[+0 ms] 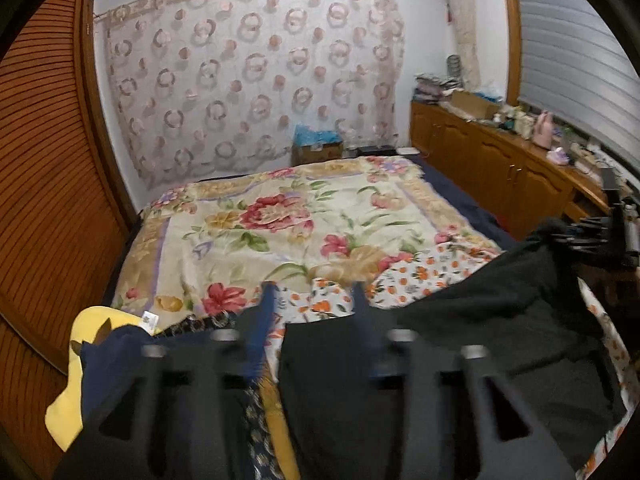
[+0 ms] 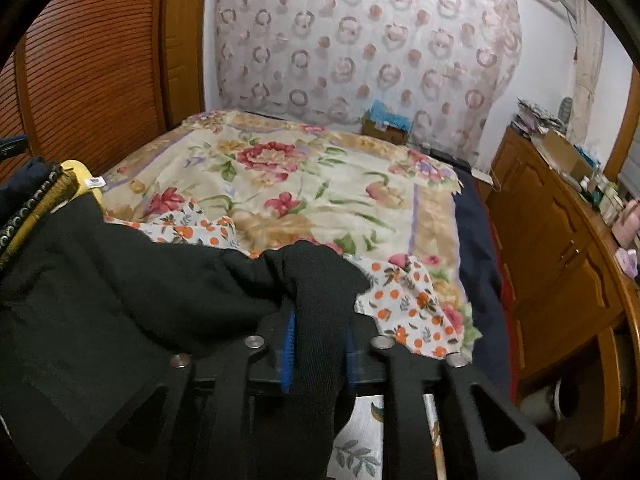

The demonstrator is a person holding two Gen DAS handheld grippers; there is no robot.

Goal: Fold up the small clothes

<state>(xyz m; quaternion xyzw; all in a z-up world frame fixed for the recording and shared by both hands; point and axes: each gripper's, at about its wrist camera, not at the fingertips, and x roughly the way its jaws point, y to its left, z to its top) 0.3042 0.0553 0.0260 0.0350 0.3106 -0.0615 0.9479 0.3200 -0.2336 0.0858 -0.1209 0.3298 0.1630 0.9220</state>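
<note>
A bedroom is seen, its bed (image 1: 472, 196) spread with a plush floral blanket (image 1: 280, 220) before a circle-patterned lace curtain (image 1: 248, 72), with a wooden cabinet (image 1: 492, 160) along the right side. At the near edge of the bed, a soft, matte black garment (image 2: 120, 280) is draped in loose folds over a thin orange-dotted cloth (image 2: 412, 300), with a yellow garment (image 1: 64, 408) and a navy one (image 1: 104, 364) piled at the near left corner. A bunched fold of the black garment is clamped between the blue-padded fingers of the right gripper (image 2: 318, 334), while the left gripper (image 1: 314, 292) is held with its fingers parted and nothing between them, above the black garment's edge.
</note>
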